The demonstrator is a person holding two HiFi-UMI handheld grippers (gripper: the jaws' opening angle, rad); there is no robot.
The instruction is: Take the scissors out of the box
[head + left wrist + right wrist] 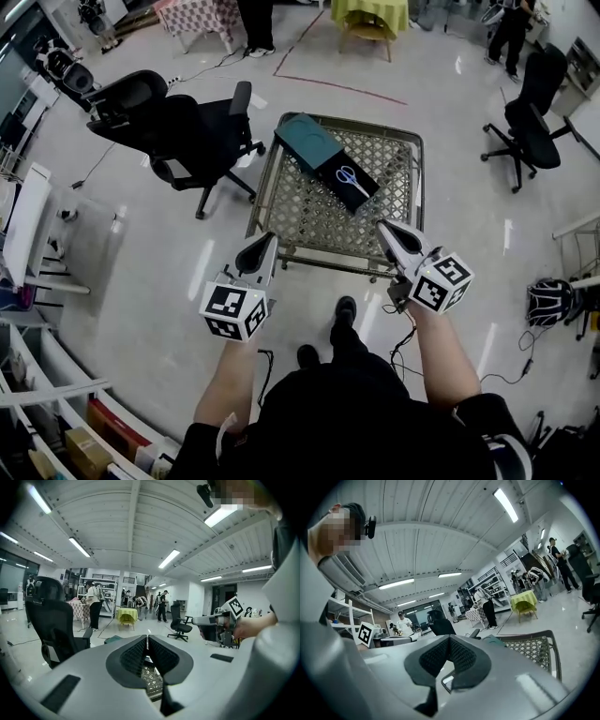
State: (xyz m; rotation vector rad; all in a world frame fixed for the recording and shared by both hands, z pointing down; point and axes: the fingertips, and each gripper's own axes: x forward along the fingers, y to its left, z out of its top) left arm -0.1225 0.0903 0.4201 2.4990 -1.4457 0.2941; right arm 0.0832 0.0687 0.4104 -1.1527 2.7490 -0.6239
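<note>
A dark box (360, 187) with its teal lid (309, 139) folded back lies on a metal mesh table (328, 255). Blue-handled scissors (348, 176) rest inside the box. My left gripper (266, 241) hovers over the table's near left corner, jaws shut and empty. My right gripper (383, 228) is at the near right edge, also shut with nothing in it. Both point toward the box and stand well short of it. In the left gripper view the pads (136, 654) meet above the mesh. The right gripper view shows the table rim (534, 634) and the teal lid (494, 640) ahead.
A black office chair (178, 127) stands close to the table's left side, and another (530, 127) at the far right. Cables (511, 370) trail on the floor by my right. Shelving (37, 375) runs along the left. People stand far back in the room.
</note>
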